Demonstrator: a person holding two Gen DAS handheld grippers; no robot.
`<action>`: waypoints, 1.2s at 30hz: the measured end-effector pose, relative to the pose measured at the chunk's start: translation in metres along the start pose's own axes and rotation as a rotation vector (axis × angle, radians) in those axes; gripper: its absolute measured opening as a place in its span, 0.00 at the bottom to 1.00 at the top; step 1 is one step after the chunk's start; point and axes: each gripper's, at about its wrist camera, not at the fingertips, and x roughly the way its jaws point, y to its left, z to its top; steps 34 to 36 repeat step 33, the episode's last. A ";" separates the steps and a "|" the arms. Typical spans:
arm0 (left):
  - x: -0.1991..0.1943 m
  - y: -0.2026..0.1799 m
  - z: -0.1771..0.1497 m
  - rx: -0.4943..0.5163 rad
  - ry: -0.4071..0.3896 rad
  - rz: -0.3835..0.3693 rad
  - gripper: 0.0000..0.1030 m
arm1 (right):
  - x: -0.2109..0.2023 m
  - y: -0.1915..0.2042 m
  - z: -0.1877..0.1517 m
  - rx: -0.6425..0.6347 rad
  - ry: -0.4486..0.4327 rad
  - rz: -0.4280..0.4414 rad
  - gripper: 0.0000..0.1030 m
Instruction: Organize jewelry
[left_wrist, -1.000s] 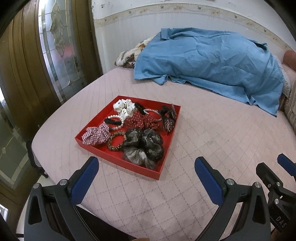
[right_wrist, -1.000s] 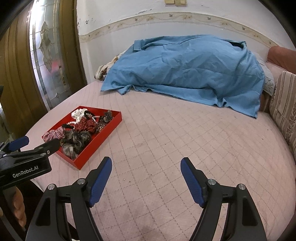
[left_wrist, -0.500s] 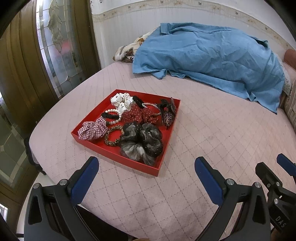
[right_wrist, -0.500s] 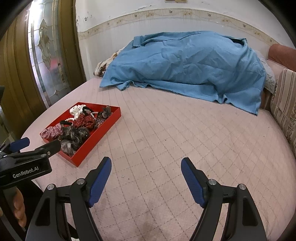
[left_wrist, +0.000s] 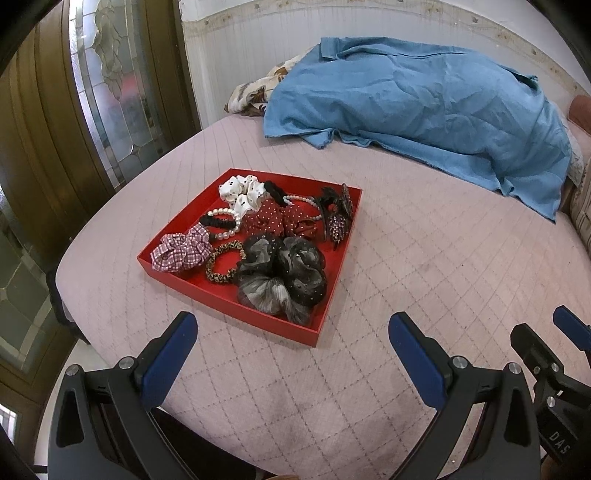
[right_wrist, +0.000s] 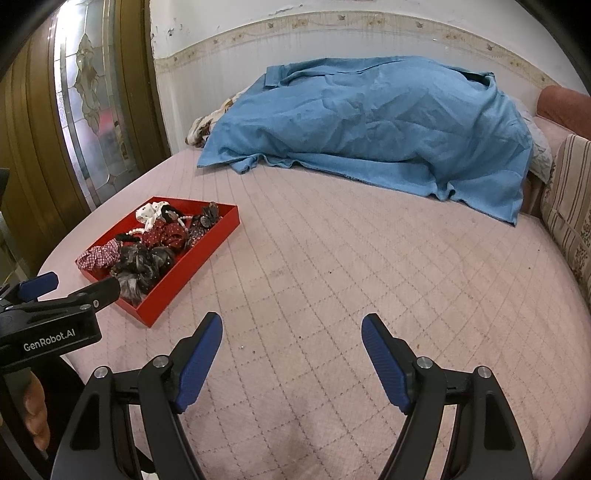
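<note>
A red tray (left_wrist: 334, 295) lies on the pink quilted bed and holds several hair accessories: a plaid scrunchie (left_wrist: 181, 249), a black and grey scrunchie (left_wrist: 284, 277), a leopard hair tie (left_wrist: 221, 266), a red dotted bow (left_wrist: 280, 219), a white scrunchie (left_wrist: 242, 192), a pearl bracelet (left_wrist: 229, 223) and a dark hair claw (left_wrist: 338, 218). My left gripper (left_wrist: 291, 343) is open and empty, just short of the tray's near edge. The tray also shows in the right wrist view (right_wrist: 192, 266). My right gripper (right_wrist: 291, 343) is open and empty over bare quilt, right of the tray.
A blue blanket (left_wrist: 424, 110) covers a mound at the back of the bed (right_wrist: 369, 277). A wooden door with leaded glass (left_wrist: 110, 85) stands at the left. A striped cushion (right_wrist: 569, 206) lies at the right edge. The bed's edge drops off at the left.
Both grippers have moved forward and tilted down a little, so the tray sits nearer in both views. Both stay open and empty.
</note>
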 end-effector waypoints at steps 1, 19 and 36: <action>0.000 0.000 0.000 -0.001 0.001 -0.001 1.00 | 0.001 0.001 0.000 -0.002 0.001 0.000 0.80; 0.006 0.009 -0.003 -0.029 0.023 -0.002 1.00 | 0.001 0.008 -0.003 -0.039 -0.004 0.002 0.80; 0.003 -0.023 0.008 0.050 0.018 -0.044 1.00 | -0.001 -0.004 -0.007 0.000 -0.007 0.013 0.81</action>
